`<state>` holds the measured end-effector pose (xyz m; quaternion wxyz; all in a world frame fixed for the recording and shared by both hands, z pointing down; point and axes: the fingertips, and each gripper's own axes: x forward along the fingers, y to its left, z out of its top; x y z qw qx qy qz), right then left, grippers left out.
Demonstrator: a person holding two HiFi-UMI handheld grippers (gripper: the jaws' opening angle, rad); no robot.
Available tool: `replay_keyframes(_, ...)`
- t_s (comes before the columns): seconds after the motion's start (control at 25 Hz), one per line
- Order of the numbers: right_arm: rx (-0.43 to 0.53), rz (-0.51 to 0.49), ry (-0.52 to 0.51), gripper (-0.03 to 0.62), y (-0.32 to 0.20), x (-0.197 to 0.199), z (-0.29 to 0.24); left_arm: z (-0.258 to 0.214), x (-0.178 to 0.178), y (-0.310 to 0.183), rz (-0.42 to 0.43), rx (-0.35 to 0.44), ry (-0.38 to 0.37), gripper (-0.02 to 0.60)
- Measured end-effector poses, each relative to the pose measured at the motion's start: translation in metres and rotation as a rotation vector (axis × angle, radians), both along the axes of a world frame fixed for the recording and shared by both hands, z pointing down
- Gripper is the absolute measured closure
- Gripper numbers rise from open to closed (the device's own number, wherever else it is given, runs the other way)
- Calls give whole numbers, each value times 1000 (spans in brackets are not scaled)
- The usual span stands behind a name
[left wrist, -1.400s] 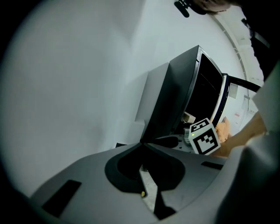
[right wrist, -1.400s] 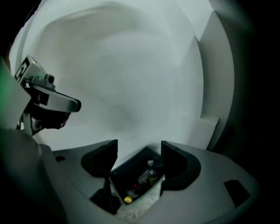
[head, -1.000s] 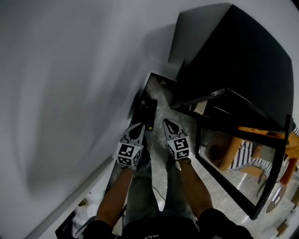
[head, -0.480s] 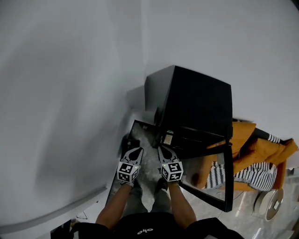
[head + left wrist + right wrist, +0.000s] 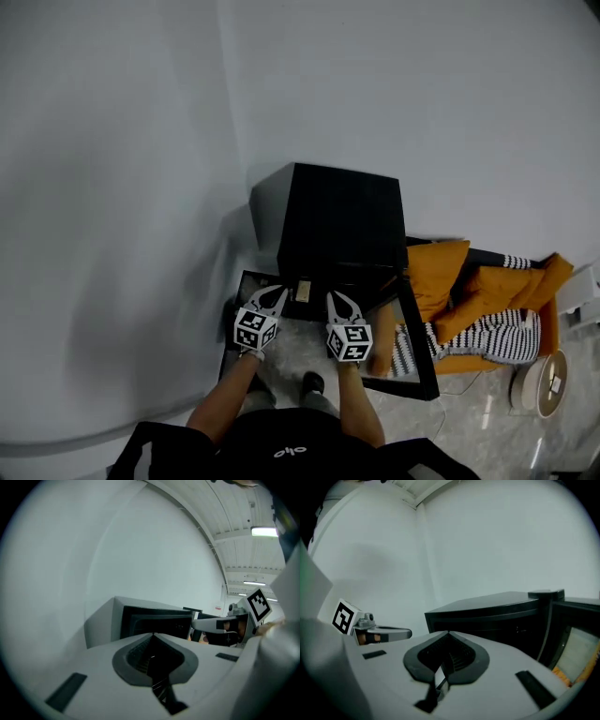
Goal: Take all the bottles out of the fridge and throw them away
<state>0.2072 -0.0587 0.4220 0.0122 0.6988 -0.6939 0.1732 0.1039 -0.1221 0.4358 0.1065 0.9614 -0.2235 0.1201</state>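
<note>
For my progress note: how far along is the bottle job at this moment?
Done: the door of the fridge stands open. In hand: nothing; the left gripper and right gripper are shut and empty. Left: cannot tell, since no bottle shows in any view.

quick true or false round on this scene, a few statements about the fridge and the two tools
1. The fridge is white. False: it is black.
2. The fridge door stands open. True.
3. The left tool grips a bottle. False: its jaws are shut together with nothing between them.
4. The right tool is shut and empty. True.
5. In the head view, orange cushions lie to the right of the fridge. True.
</note>
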Motion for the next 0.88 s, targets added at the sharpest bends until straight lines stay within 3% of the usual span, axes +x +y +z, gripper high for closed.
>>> replay_keyframes(0.48,13,124,101,585,38,101,-44,-49,83,3,129,80,24,575)
replay_keyframes(0.88,11,111,97,585,40,117,-48,-59,101,9,135,93,16,575)
